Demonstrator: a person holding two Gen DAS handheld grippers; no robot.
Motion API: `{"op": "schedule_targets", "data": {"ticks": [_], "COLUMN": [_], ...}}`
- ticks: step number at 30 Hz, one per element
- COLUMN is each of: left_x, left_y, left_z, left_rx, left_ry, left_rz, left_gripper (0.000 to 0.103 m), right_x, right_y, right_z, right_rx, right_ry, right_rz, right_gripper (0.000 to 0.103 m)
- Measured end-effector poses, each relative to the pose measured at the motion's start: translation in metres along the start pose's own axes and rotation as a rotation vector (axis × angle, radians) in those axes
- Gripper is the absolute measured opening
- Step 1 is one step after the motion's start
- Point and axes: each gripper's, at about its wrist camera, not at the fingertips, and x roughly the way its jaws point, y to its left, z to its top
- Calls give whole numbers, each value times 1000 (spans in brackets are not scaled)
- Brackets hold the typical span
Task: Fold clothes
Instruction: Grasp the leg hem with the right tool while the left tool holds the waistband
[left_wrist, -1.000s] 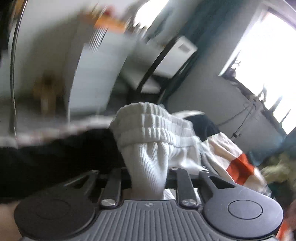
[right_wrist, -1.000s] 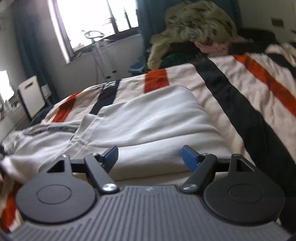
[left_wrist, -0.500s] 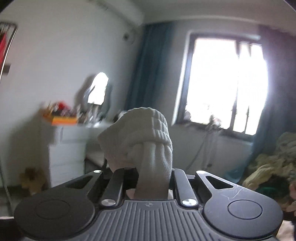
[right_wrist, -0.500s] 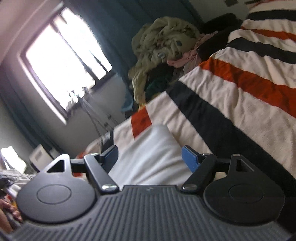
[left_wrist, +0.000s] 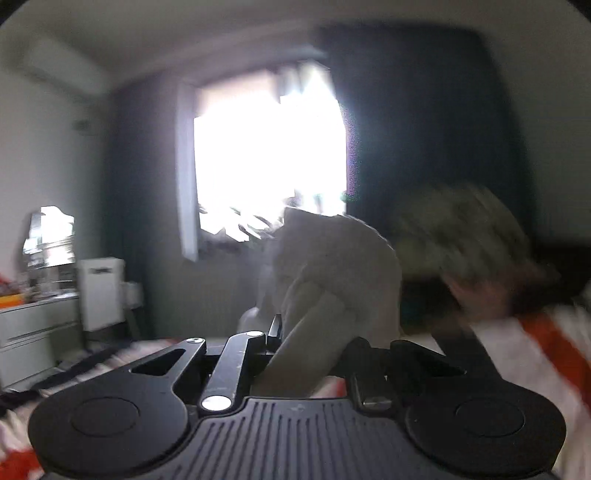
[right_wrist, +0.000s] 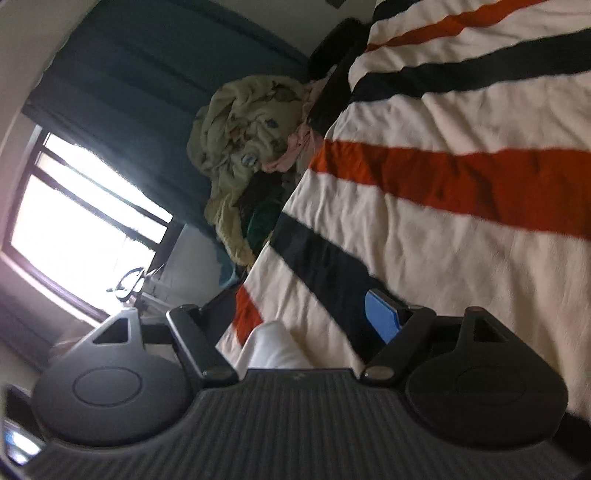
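Observation:
My left gripper (left_wrist: 312, 339) is shut on a white ribbed garment (left_wrist: 340, 273), which bunches up above the fingers against the bright window; the view is blurred. My right gripper (right_wrist: 291, 317) is open and empty, tilted over the striped bedspread (right_wrist: 461, 236). A small part of a white garment (right_wrist: 273, 347) shows low between its fingers, close to the gripper body.
A heap of yellowish and pink clothes (right_wrist: 247, 125) lies at the bed's far edge, also blurred in the left wrist view (left_wrist: 461, 236). A window (left_wrist: 269, 155) with dark curtains (right_wrist: 147, 74) is behind. A white dresser (left_wrist: 33, 332) stands at the left.
My left gripper has swung right with the white garment, from the dresser wall toward the window and bed. My right gripper has tilted further and moved past the folded white garment.

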Motion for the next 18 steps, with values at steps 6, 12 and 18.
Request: {"op": "schedule_targets", "data": {"ticks": [6,12,18], "left_x": [-3,6,-5], "left_y": [-61,-8,73], "left_z": [-46,-51,-50], "left_rx": [100,143,259], "left_ry": [50,158,183], "left_rz": [-75,-90,-187], "left_gripper": [18,100,103], "right_x": [4,22,24], "right_y": [-13,-3,20], "right_z": [8,-4,-26], "right_rx": [27,-3,-88], "right_ry": [2,117,243], "right_rz": [-23,35,133], "right_gripper": [80,80,80]}}
